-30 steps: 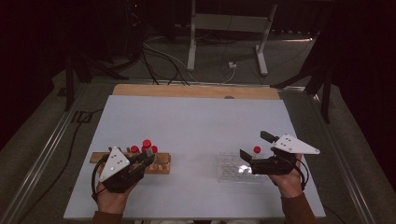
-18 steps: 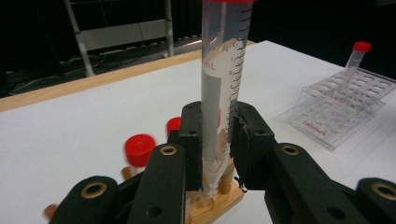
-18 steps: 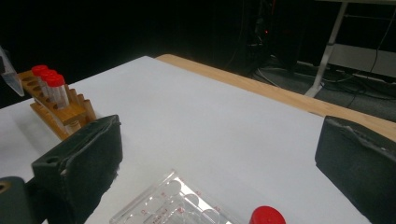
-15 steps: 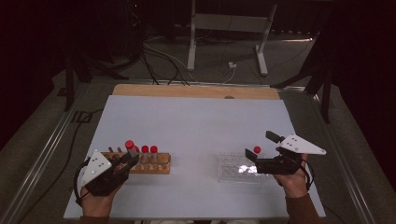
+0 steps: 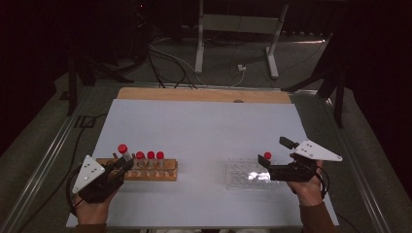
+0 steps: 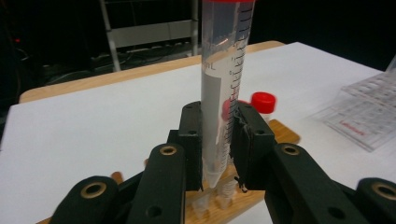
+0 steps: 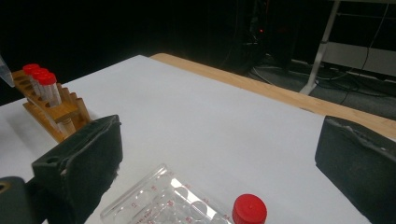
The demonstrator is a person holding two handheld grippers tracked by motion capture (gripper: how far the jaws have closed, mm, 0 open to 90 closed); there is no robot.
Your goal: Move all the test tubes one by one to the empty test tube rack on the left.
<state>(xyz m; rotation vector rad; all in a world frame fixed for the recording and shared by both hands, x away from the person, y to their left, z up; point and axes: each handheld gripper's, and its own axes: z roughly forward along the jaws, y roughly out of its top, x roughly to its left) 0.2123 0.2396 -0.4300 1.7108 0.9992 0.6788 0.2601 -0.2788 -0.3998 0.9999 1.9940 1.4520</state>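
My left gripper (image 5: 124, 164) is shut on a clear graduated tube (image 6: 223, 84) with a red cap (image 5: 122, 148). The tube stands upright, with its pointed tip just above the left end of the wooden rack (image 5: 167, 174). In the left gripper view, the pads (image 6: 192, 140) press on the tube's lower part over the rack (image 6: 243, 198). Three more red-capped tubes (image 5: 150, 156) stand in the rack. My right gripper (image 5: 265, 167) is open beside a clear well plate (image 5: 245, 177), where one red-capped tube (image 5: 267, 156) stands. In the right gripper view, that cap (image 7: 250, 209) is low between the wide jaws.
A white sheet (image 5: 204, 131) covers the table, with a wooden strip (image 5: 194, 94) along its far edge. Beyond the table are cables and a metal stand (image 5: 233, 29) on the dark floor. The rack (image 7: 51, 112) lies far to the left in the right gripper view.
My left gripper has moved left along the rack to its left end, carrying the tube with it. The right gripper has barely shifted.
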